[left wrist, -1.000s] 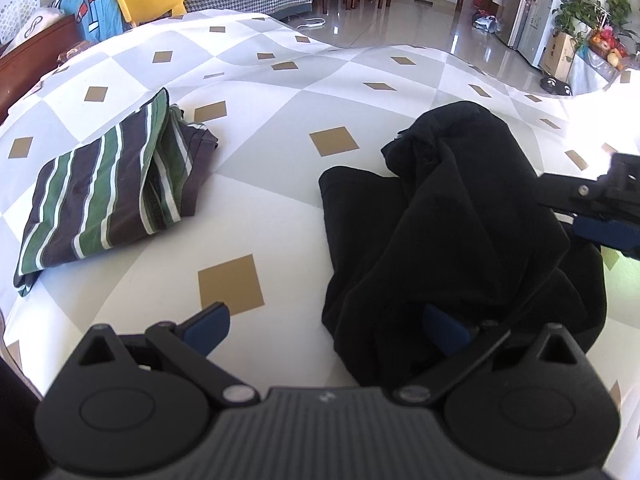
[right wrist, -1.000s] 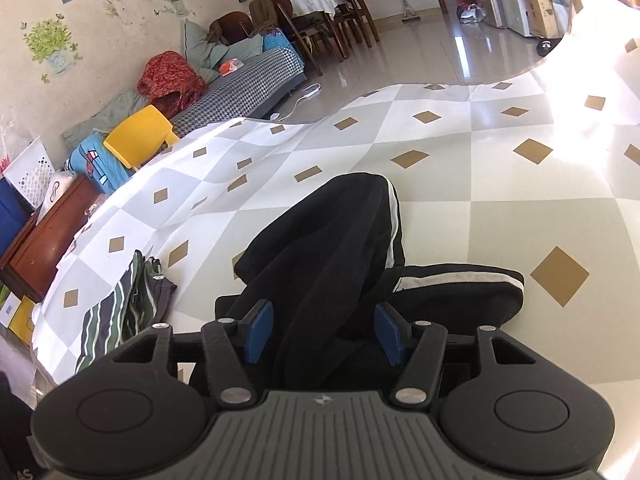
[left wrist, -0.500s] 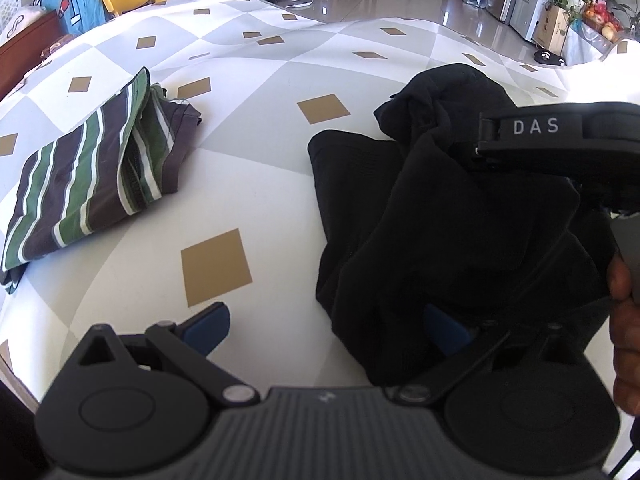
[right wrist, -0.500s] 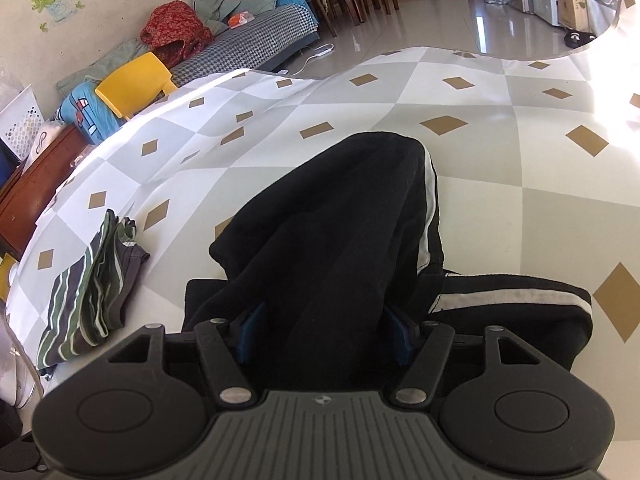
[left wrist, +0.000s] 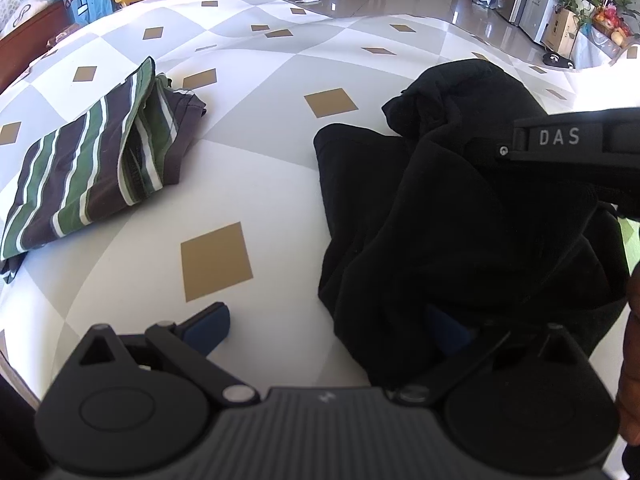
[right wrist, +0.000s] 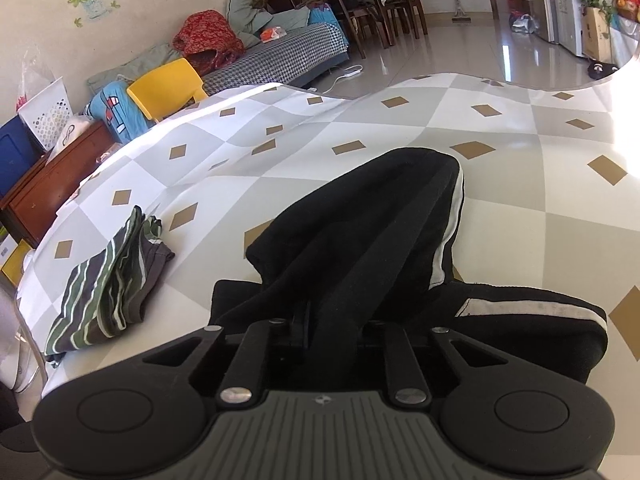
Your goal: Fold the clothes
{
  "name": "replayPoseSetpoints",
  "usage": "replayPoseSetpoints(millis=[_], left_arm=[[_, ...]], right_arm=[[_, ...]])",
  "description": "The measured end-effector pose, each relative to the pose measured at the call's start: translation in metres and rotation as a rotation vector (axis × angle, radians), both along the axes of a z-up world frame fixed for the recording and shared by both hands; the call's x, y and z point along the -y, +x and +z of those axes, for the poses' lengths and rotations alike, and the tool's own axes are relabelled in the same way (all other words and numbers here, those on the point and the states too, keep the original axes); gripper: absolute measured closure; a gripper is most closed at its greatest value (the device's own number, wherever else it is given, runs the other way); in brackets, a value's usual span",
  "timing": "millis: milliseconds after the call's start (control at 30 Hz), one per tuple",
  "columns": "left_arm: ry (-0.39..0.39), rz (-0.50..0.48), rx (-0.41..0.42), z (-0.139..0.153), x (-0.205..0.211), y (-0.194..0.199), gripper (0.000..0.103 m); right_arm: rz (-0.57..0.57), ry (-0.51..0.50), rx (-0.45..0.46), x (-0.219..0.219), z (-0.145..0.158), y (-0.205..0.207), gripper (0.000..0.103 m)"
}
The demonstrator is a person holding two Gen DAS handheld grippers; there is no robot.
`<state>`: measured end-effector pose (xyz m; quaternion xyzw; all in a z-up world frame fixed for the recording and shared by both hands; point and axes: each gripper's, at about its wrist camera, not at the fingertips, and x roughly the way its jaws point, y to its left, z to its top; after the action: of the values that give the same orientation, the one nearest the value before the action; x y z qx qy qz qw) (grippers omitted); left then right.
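bright daylight from the right blows out the cloth [right wrist: 624, 148] at that edge and glares off the floor [right wrist: 472, 52]. the black garment [left wrist: 460, 208] is so dark its folds barely show. both views are sharp, with strong fisheye bending and dark corners.

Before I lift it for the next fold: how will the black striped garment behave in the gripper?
Likely floppy: the black garment lies in soft rumpled folds, so free parts should sag below the right gripper pinching it. It looks thick and layered, so probably weighty for cloth. The left gripper is open, so one side may droop.
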<state>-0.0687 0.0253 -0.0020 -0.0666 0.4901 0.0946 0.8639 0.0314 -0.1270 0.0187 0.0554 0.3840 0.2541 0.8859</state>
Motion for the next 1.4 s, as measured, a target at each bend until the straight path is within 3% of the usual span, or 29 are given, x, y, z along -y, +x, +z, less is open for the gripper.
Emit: replayPoseSetpoints(millis=[333,600,733,900,1067,1200,1400], left_arm=[[0.015,0.017,0.018,0.004,0.0,0.001,0.0],[-0.001,0.049,0.005,0.0,-0.002,0.005,0.0],[-0.002,0.057,-0.001,-0.001,-0.002,0.005,0.0],[0.026,0.036,0.003,0.004,0.002,0.001,0.0],[-0.006,0.032,0.013,0.01,0.001,-0.009,0.0],[-0.004,0.019,0.03,0.016,0.003,-0.017,0.0],[-0.025,0.006,0.067,0.028,0.003,-0.027,0.0]], right_arm=[[0.031,0.114,0.077,0.019,0.039,-0.035,0.09],[0.079,0.108,0.094,0.029,0.052,-0.068,0.09],[0.051,0.047,0.043,0.03,0.04,-0.075,0.09],[-0.006,0.025,-0.09,0.04,0.014,-0.065,0.088],[-0.019,-0.018,-0.121,0.04,0.004,-0.064,0.088],[-0.052,-0.014,-0.148,0.047,0.005,-0.063,0.072],[-0.077,0.032,-0.146,0.061,0.021,-0.072,0.061]])
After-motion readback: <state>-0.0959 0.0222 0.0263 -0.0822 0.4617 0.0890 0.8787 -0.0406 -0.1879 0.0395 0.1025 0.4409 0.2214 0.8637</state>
